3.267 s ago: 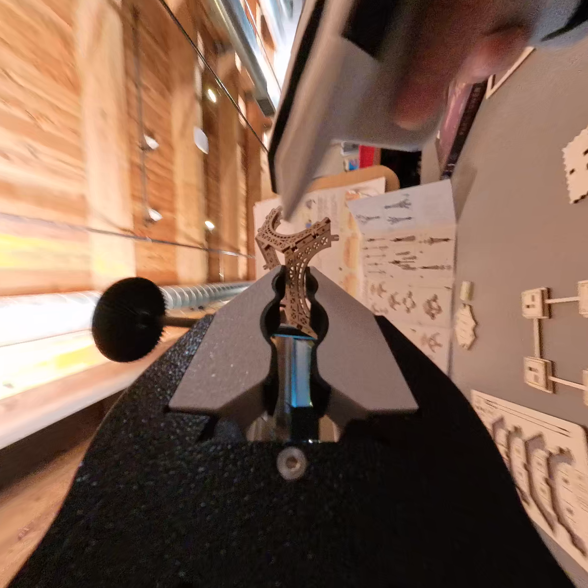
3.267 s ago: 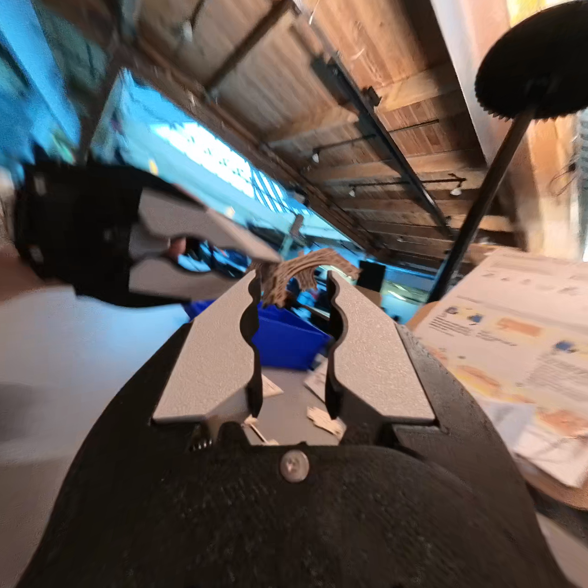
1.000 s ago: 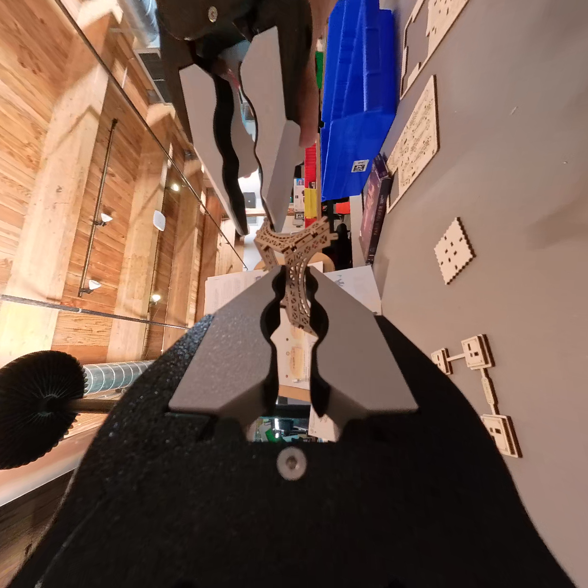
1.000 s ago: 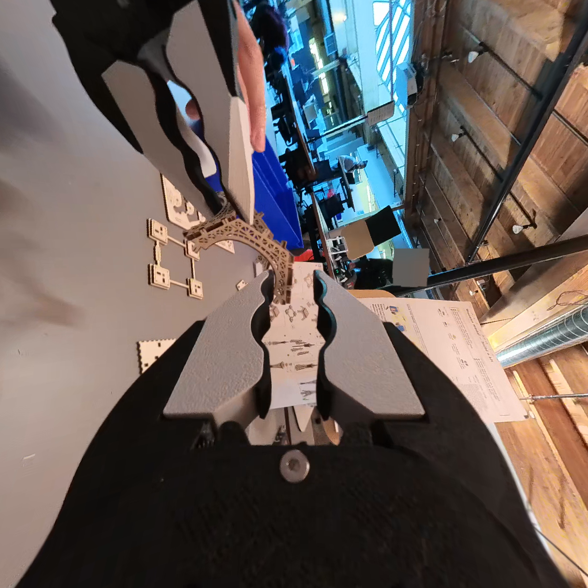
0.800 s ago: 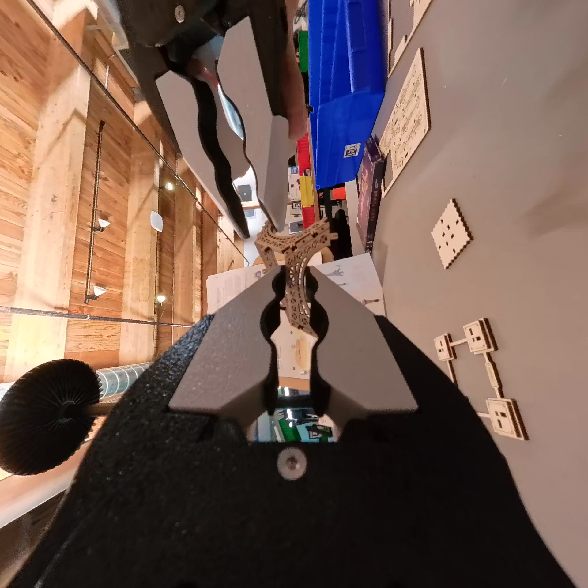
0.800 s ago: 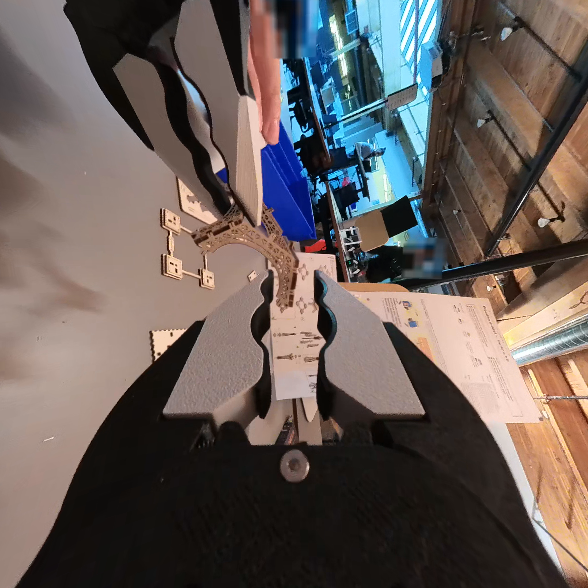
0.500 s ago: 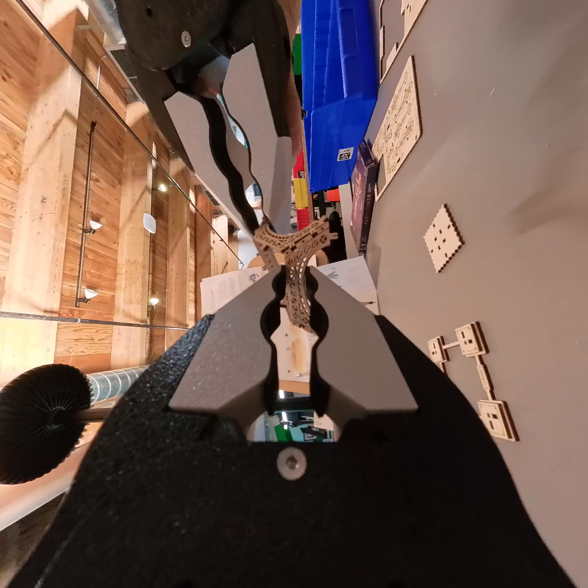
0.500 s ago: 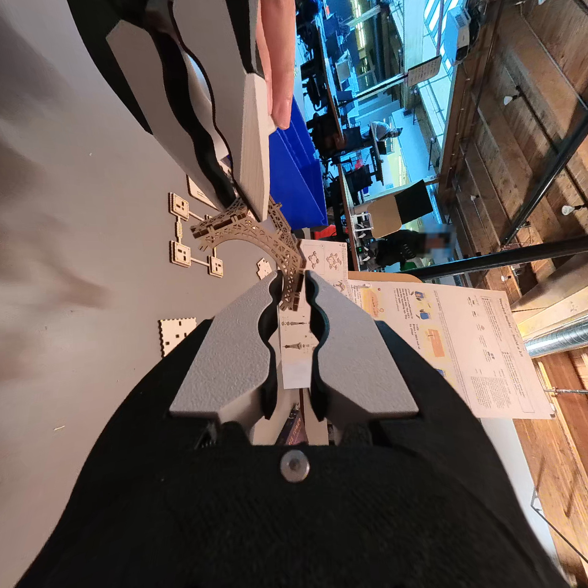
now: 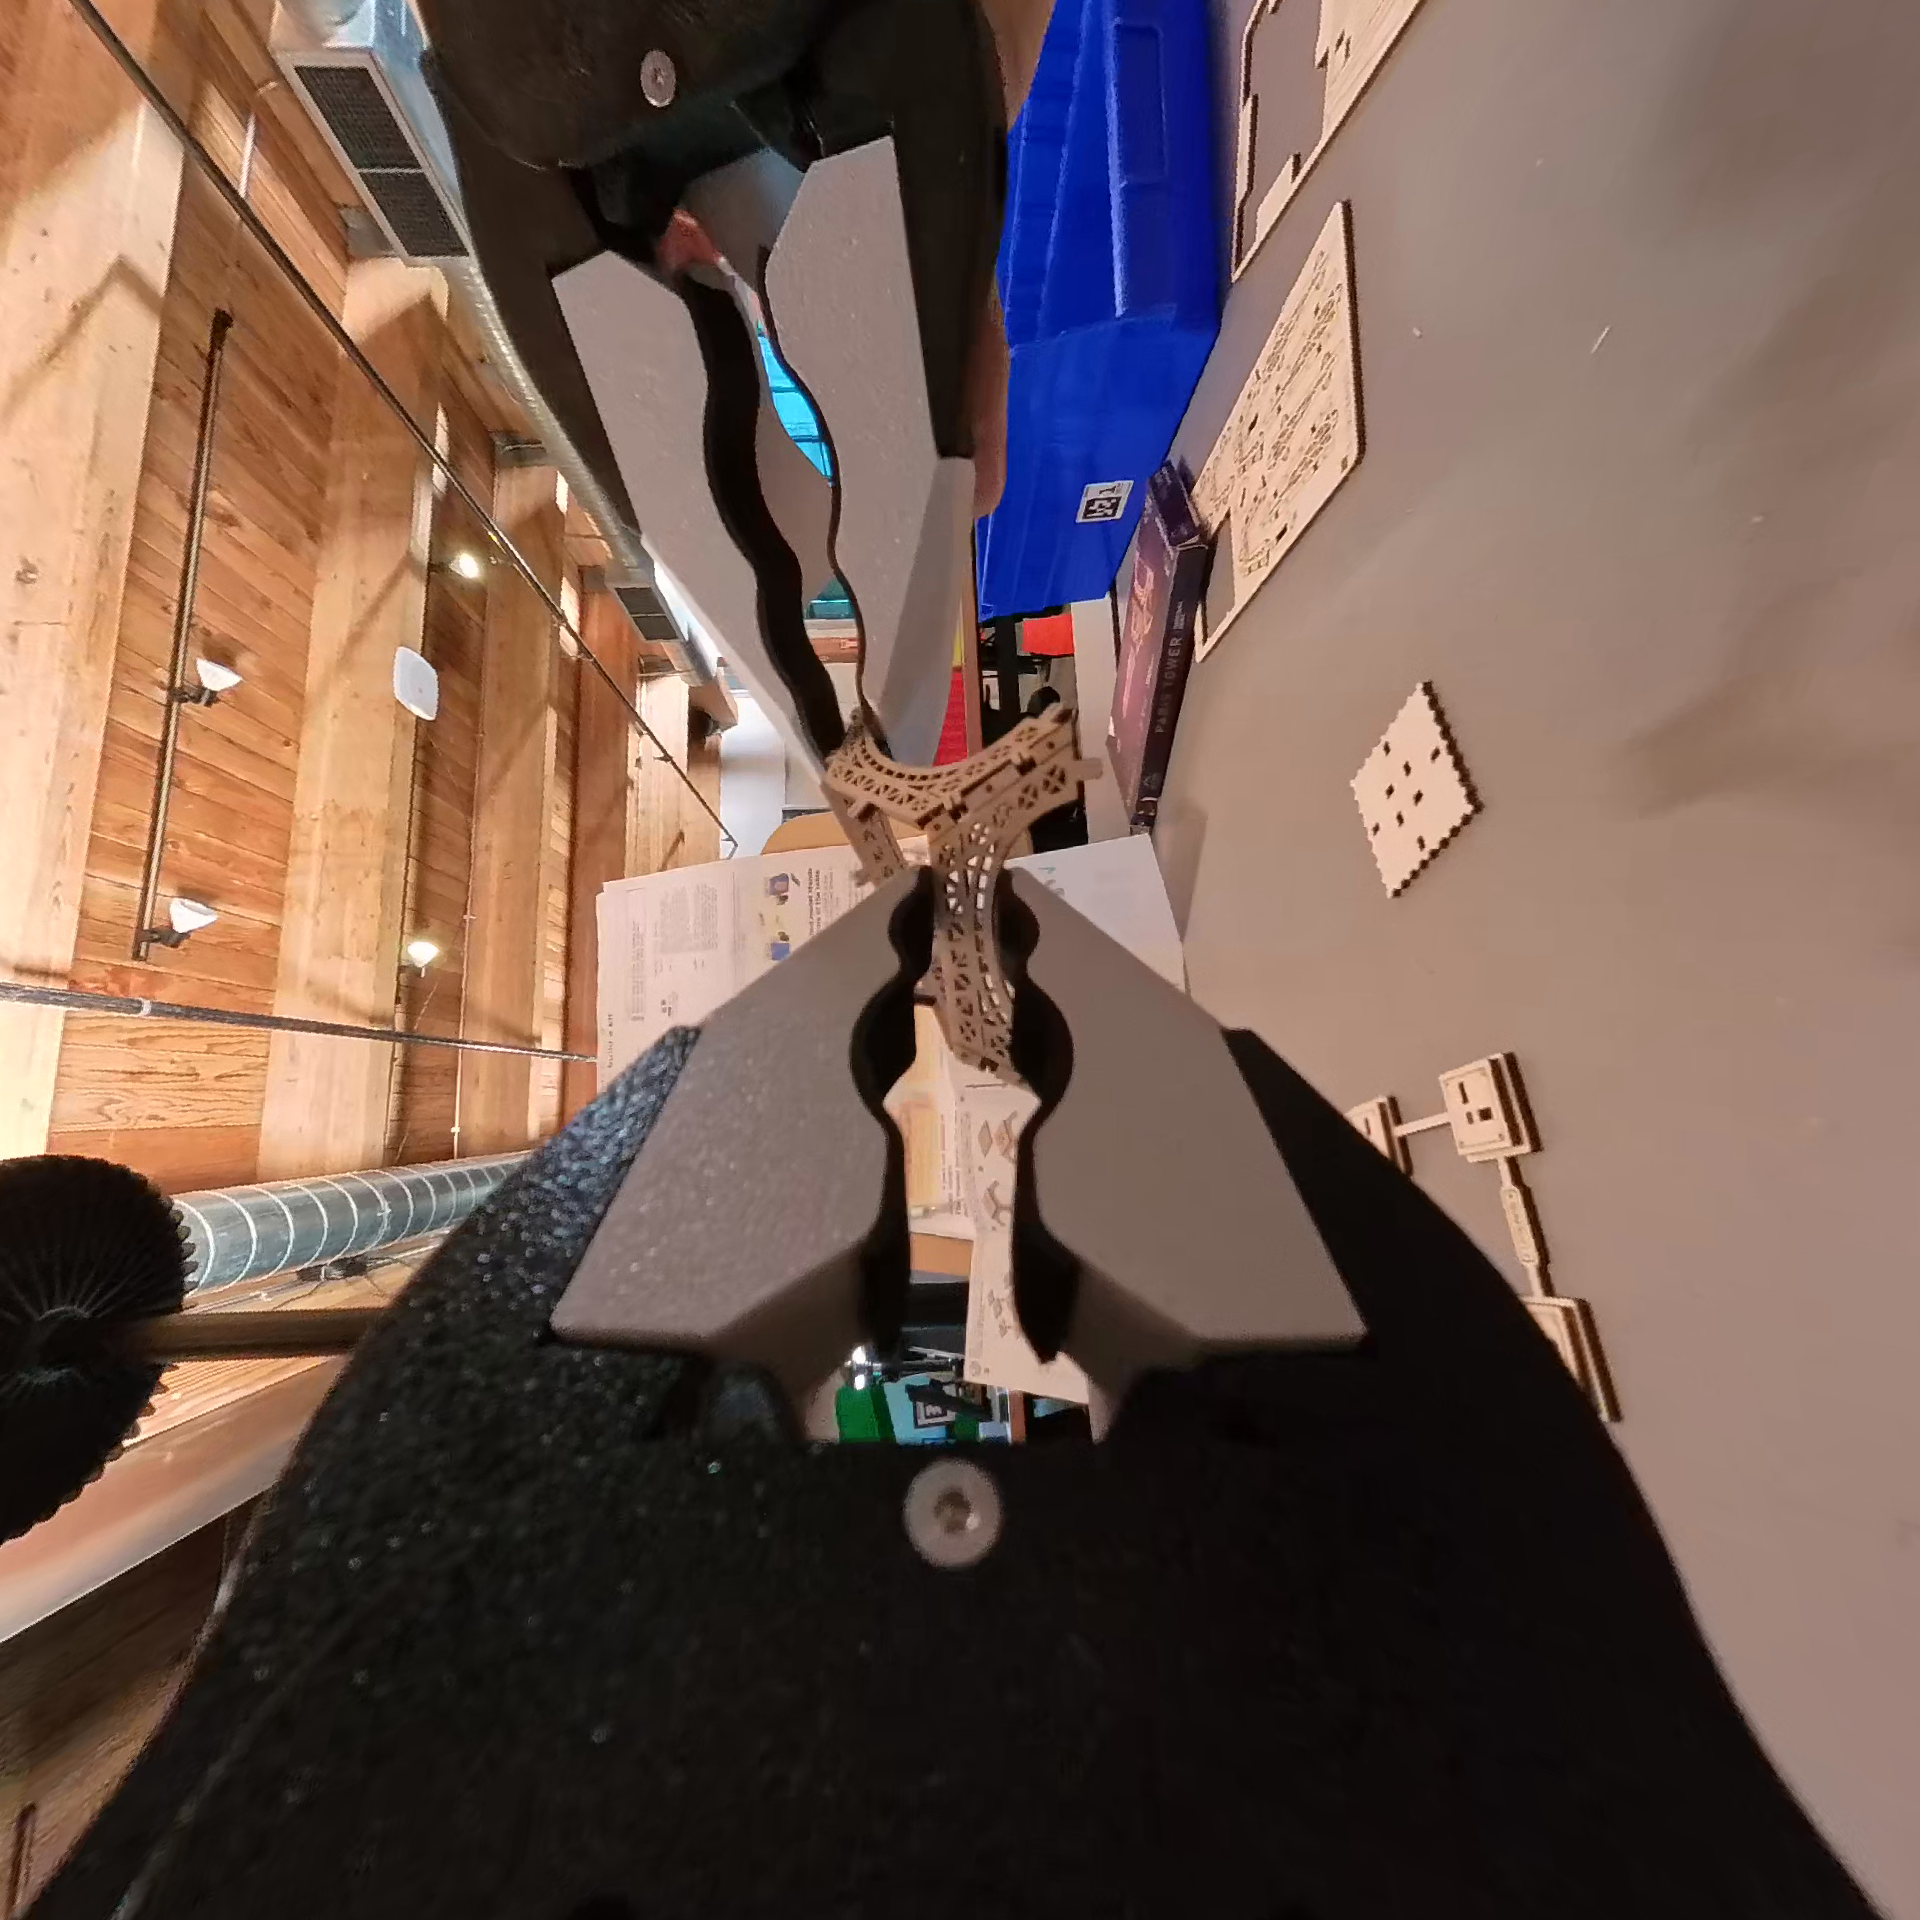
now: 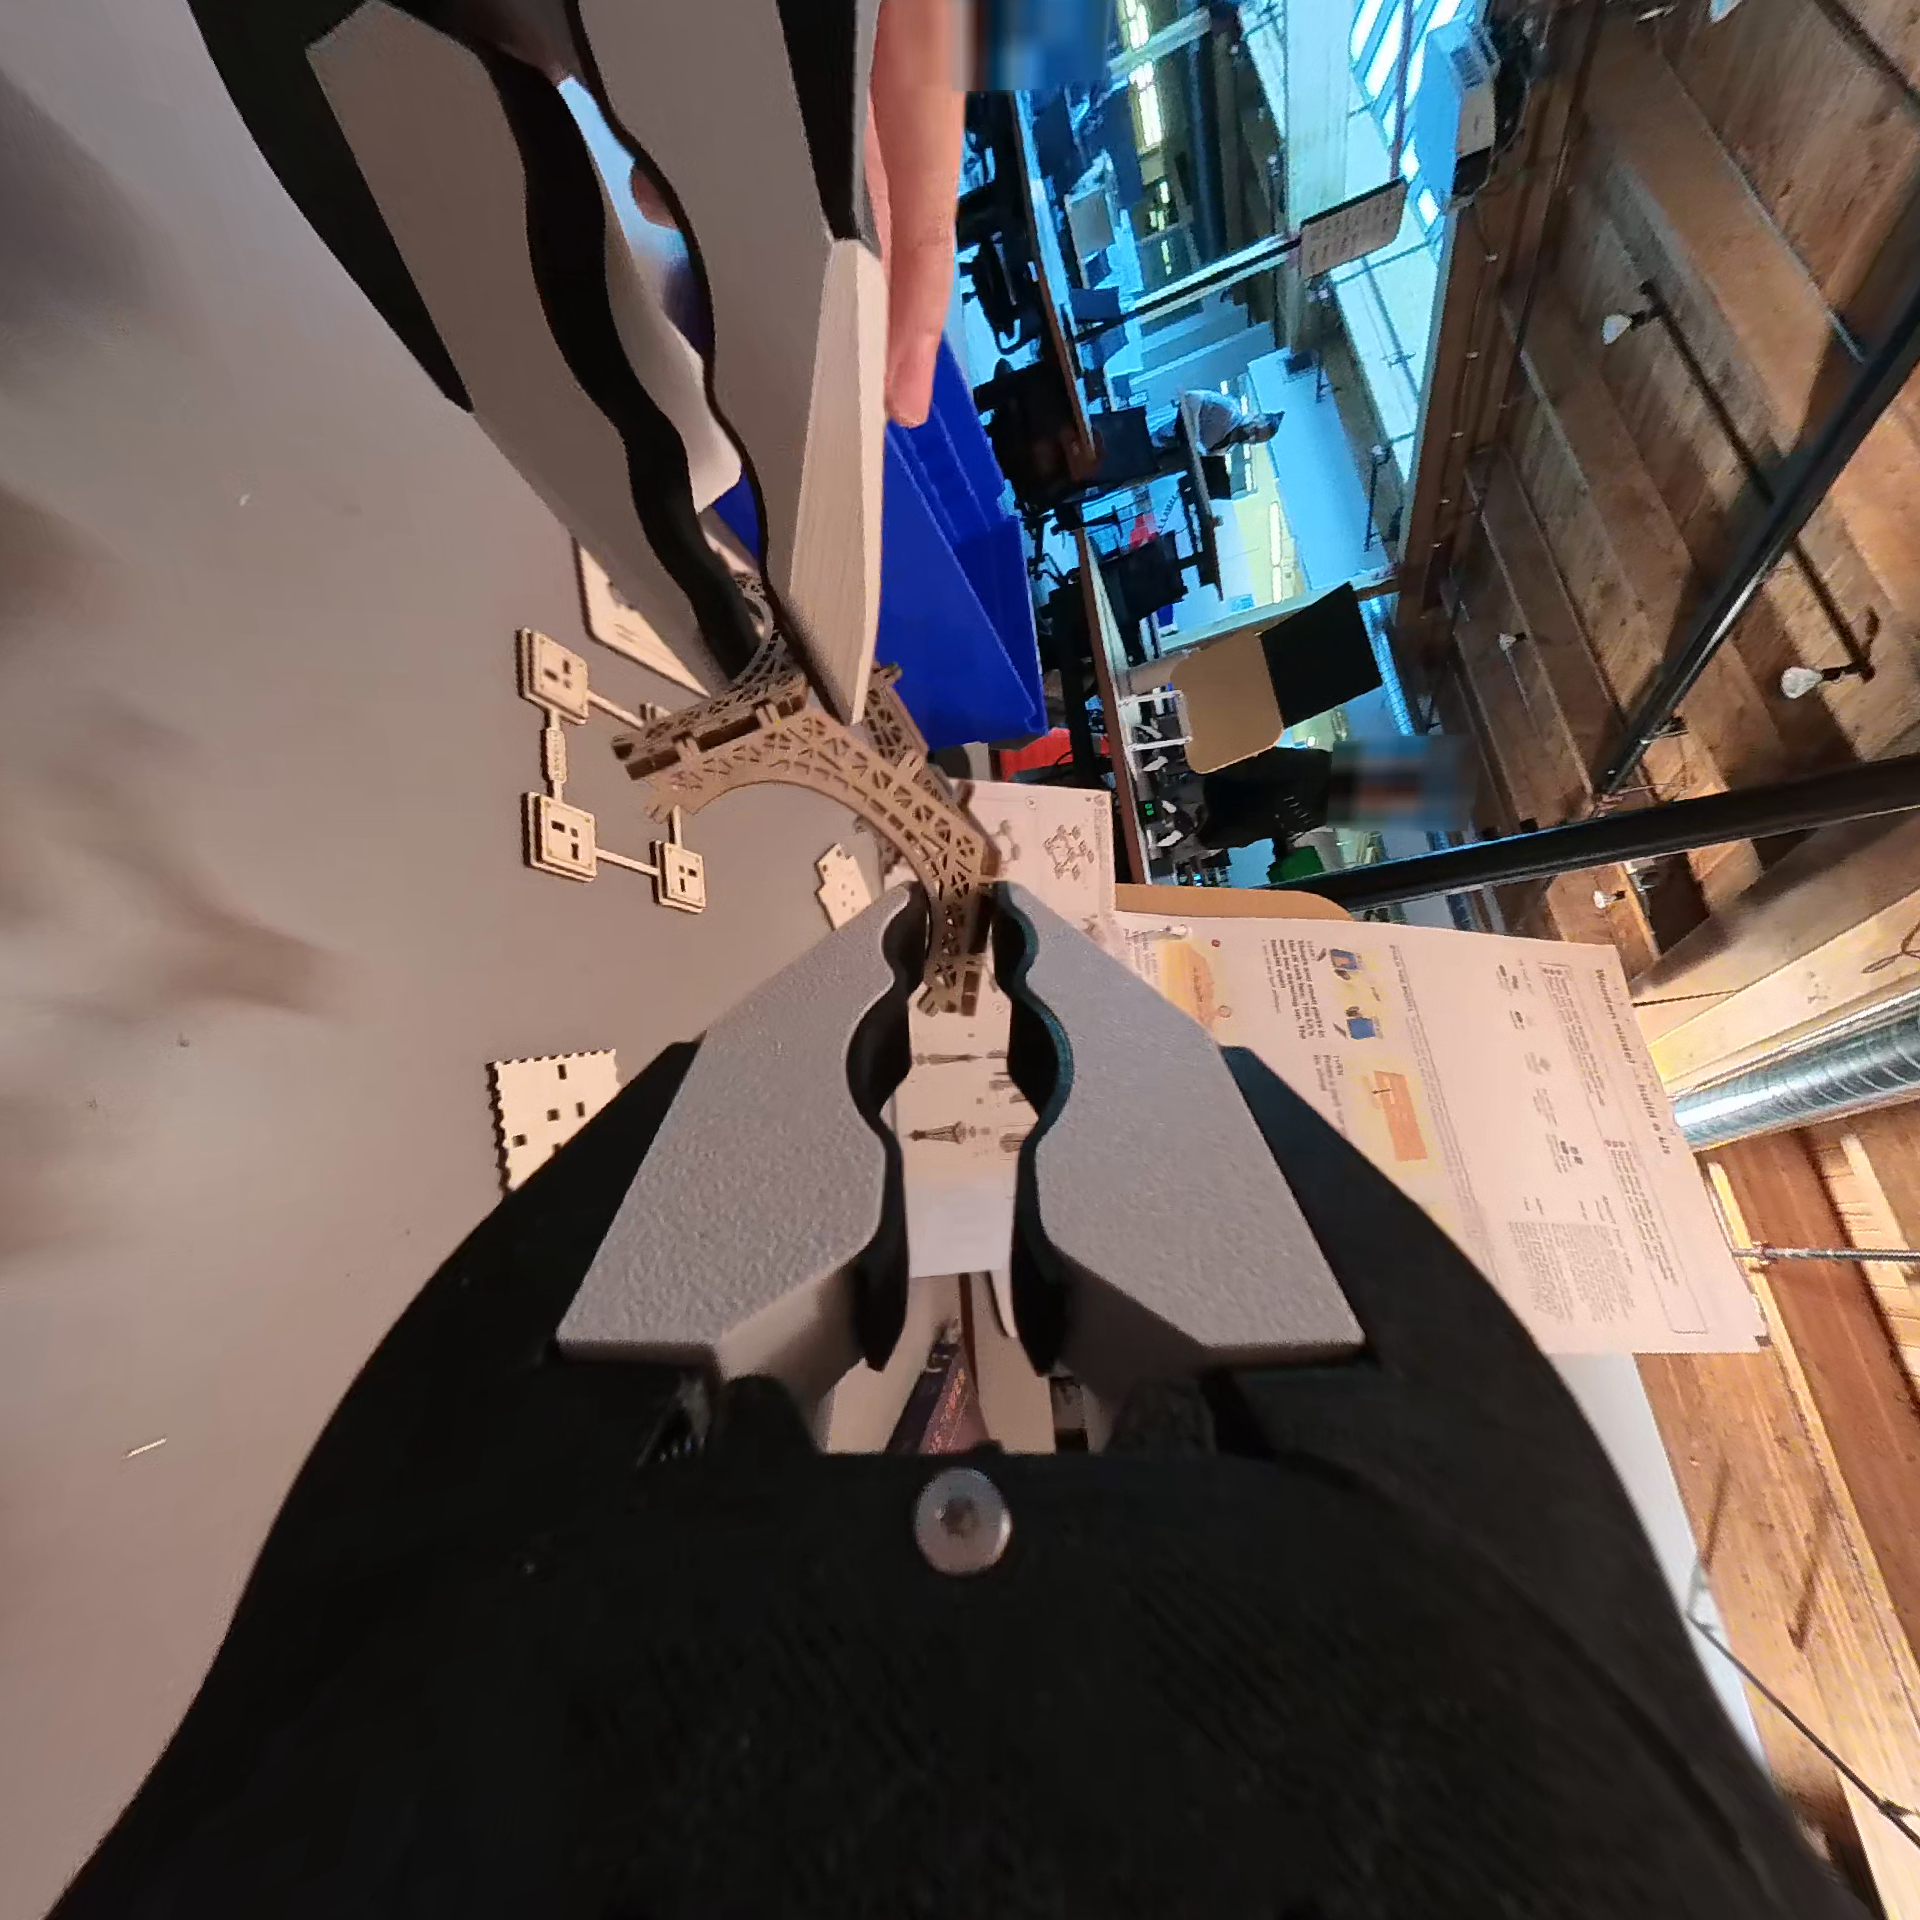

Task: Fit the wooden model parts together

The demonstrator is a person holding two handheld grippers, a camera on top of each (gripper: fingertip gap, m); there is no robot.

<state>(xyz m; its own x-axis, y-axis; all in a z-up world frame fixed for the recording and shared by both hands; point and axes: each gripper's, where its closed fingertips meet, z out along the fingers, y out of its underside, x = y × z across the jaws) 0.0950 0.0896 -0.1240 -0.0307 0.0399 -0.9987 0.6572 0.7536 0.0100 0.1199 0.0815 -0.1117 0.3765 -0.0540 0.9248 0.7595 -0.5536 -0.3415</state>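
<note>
A brown lattice wooden tower base (image 9: pixel 977 790) with arched legs is held in the air beside the grey table (image 9: pixel 1662 582). My left gripper (image 9: pixel 961 883) is shut on one leg of it. My right gripper (image 9: pixel 862 727) comes in from above and pinches another leg. In the right wrist view my right gripper (image 10: pixel 956 899) is shut on a leg tip of the lattice base (image 10: pixel 821 758). The left gripper (image 10: pixel 800 675) grips its far end, with a person's finger (image 10: pixel 914 312) alongside.
Loose wooden parts lie on the table: a perforated square plate (image 9: pixel 1415 790), linked small squares (image 9: pixel 1486 1117) and a cut-out sheet (image 9: pixel 1288 395). Blue bins (image 9: pixel 1101 312) and a dark box (image 9: pixel 1158 644) stand behind. Paper instruction sheets (image 10: pixel 1455 1091) lie at the table's end. Less than 4 cm separates the two grippers' tips.
My right gripper was open around the leg of the lattice base and has shut on it. My left gripper has kept its hold; both shifted slightly.
</note>
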